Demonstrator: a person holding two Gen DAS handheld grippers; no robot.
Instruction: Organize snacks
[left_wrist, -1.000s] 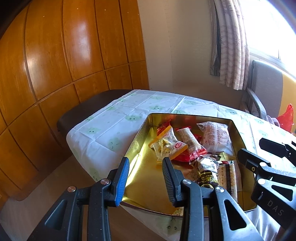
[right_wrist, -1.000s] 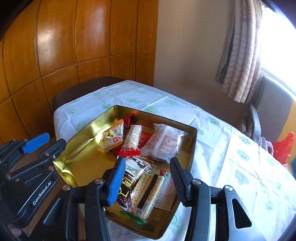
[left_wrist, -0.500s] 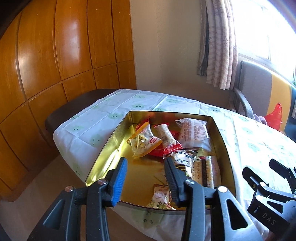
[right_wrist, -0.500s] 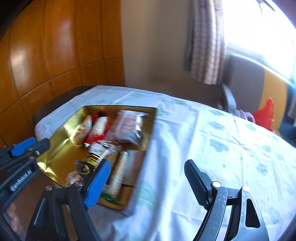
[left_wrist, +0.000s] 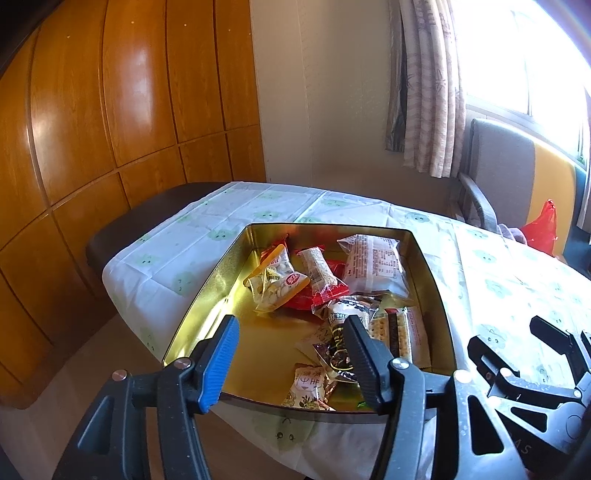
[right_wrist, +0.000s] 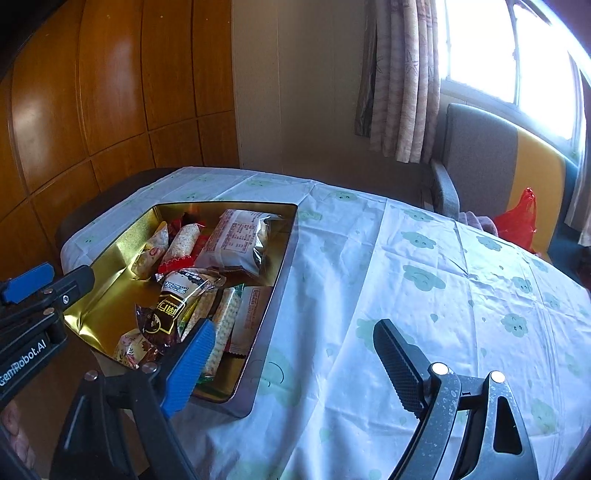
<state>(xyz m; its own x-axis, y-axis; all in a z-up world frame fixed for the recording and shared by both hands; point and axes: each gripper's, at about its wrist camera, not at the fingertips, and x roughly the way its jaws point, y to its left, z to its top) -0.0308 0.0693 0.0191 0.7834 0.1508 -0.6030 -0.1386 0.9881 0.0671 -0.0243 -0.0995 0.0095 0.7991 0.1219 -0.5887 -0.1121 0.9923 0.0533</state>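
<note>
We see a gold tin (left_wrist: 207, 291) open on the table corner, holding wrapped snacks: a white printed packet (left_wrist: 375, 264) at the far side, a red-ended bar (left_wrist: 317, 271), cracker sleeves (left_wrist: 393, 332), a dark wrapper (right_wrist: 171, 310) on top.

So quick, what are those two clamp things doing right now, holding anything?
Left gripper: open, holding nothing, jaws just been opening over the gold tin.
Right gripper: open wide, holding nothing, jaws just been opening above the tablecloth.

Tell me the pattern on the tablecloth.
The tablecloth is white with pale green smiling cloud shapes, clearest in the right wrist view.
</note>
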